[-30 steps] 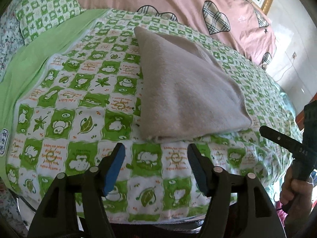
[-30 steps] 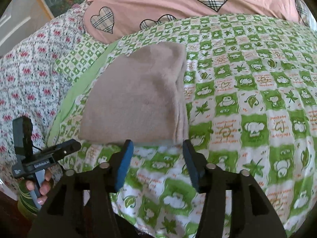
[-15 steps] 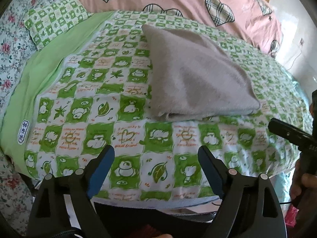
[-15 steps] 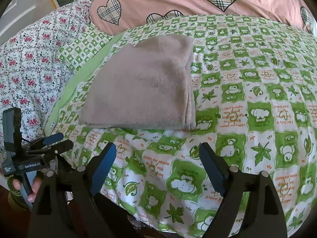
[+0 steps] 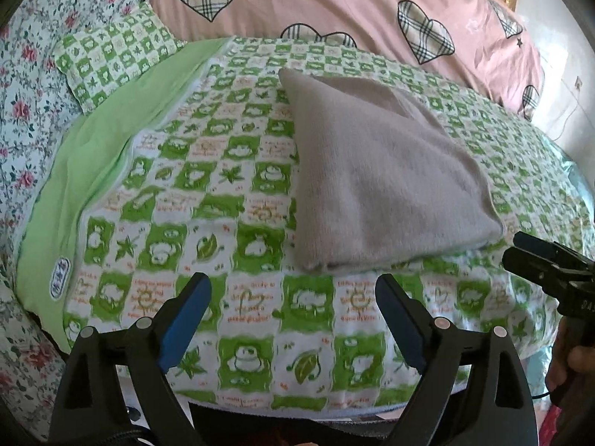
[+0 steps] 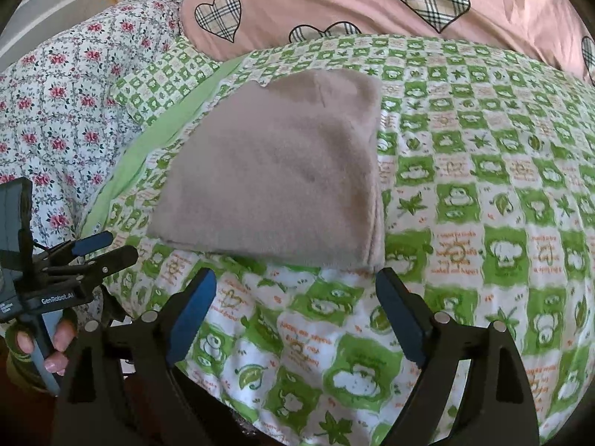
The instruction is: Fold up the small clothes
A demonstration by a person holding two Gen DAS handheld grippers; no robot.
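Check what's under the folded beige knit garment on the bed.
The folded beige knit garment lies flat on the green-and-white checked cartoon-print quilt; the quilt shows all around it. Whatever is between the garment's layers or directly beneath it is covered.
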